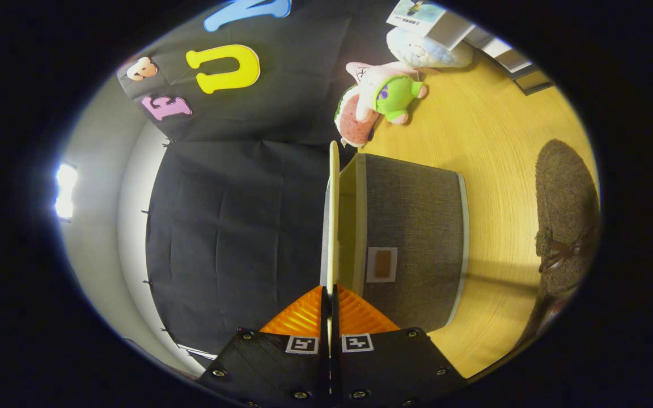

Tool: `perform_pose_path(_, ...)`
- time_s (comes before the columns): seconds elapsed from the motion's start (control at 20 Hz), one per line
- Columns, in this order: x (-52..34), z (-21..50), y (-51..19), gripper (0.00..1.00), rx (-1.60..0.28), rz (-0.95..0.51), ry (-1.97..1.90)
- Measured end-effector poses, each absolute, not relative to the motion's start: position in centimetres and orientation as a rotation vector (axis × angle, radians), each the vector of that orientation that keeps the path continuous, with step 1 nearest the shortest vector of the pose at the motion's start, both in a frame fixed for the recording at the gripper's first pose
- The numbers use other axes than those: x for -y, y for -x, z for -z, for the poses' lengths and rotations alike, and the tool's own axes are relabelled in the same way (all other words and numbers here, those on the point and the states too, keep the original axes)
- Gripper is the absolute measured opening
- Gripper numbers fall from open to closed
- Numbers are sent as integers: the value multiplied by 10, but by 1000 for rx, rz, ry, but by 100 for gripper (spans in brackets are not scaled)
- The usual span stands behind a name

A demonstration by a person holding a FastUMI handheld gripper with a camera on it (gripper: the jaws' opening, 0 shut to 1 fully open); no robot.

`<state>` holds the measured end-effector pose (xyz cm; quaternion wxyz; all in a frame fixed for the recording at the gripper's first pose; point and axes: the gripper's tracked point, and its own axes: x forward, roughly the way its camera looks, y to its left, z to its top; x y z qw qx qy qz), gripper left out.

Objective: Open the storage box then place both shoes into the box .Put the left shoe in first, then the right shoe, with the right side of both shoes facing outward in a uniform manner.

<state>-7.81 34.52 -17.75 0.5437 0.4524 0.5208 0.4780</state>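
Observation:
The view is rolled a quarter turn, so the wooden table [496, 141] runs up the right side. On it stands a grey fabric storage box [411, 238] with a small label patch on its wall. Its thin pale lid [333, 215] shows edge-on, raised off the box's rim, with a pale gap of the inside beside it. My gripper [329, 300] is shut on the lid's near edge, one finger on each face. A brown fuzzy shoe [564, 215] with a small bow lies on the table beyond the box's far side, apart from it.
A pink and green plush toy [377, 99] and a white plush [425, 51] lie on the table by the black cloth wall [236, 226]. Books or boxes [434, 20] stand behind them. Bare wood lies between the box and the shoe.

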Motion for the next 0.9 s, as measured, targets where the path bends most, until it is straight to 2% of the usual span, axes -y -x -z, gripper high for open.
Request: perform_pose_path(0.9, -425, 64, 89, 1, -1089, -1248, -921)
